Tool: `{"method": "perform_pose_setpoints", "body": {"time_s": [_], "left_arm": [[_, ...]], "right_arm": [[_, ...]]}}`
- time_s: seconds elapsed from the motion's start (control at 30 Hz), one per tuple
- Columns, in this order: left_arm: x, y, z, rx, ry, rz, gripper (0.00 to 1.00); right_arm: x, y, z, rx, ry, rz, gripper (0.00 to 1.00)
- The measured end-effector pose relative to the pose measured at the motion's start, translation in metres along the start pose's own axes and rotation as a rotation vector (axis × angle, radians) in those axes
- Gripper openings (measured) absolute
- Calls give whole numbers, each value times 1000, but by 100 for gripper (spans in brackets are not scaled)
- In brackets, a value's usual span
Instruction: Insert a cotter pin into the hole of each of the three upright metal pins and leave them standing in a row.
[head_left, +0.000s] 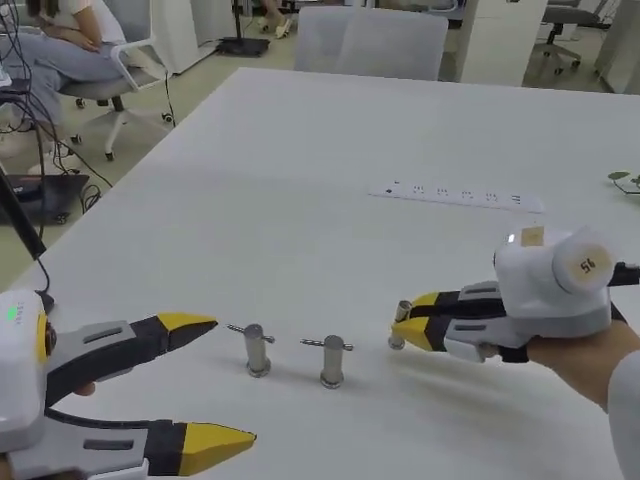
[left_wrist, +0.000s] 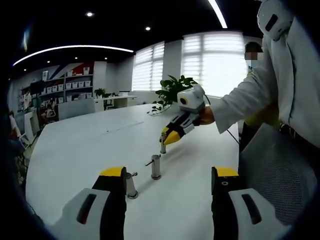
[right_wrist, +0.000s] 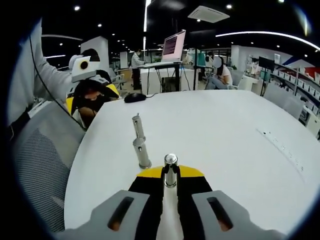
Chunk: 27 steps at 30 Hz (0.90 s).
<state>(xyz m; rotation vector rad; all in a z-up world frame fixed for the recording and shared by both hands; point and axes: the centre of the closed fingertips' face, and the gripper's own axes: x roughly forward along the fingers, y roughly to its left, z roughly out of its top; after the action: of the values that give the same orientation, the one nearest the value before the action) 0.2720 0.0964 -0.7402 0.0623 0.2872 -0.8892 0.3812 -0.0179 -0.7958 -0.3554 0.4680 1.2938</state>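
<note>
- two of the three pins look done. the left metal pin (head_left: 257, 352) and the middle metal pin (head_left: 332, 363) stand upright on the white table (head_left: 300, 200), just beside each other.
- the left pin's cotter pin (head_left: 238, 329) and the middle pin's cotter pin (head_left: 318, 343) each cross through the upper end of their pin and stick out to the sides.
- the third metal pin (right_wrist: 171, 162) stands upright at the right end of the row. in the left gripper view it is roughly in line with the other two.
- the right gripper (right_wrist: 170, 179) has its jaws drawn in against this pin from both sides, just under its rounded top, so it has hold of the pin.
- no cotter pin can be made out on the third pin. the yellow jaws cover the part of the shaft where the hole would be, so i cannot tell whether it is filled.
- the left gripper (head_left: 210, 382) hangs near the left metal pin without touching it. its jaws are spread wide and hold nothing.
- by my reading the last pin is the step in hand. what is left is its cotter pin, if that is not in yet, and then letting go so all three stand free in a row.
- a power strip (head_left: 455, 196) lies well apart from the work.
</note>
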Motion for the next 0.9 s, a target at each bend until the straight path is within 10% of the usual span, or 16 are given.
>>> {"method": "perform_pose_setpoints", "body": {"time_s": [0.9], "left_arm": [[7,-18,4,19,-15,-34,68]], "right_arm": [[-18,60,-37,51,11,-35,9]]}}
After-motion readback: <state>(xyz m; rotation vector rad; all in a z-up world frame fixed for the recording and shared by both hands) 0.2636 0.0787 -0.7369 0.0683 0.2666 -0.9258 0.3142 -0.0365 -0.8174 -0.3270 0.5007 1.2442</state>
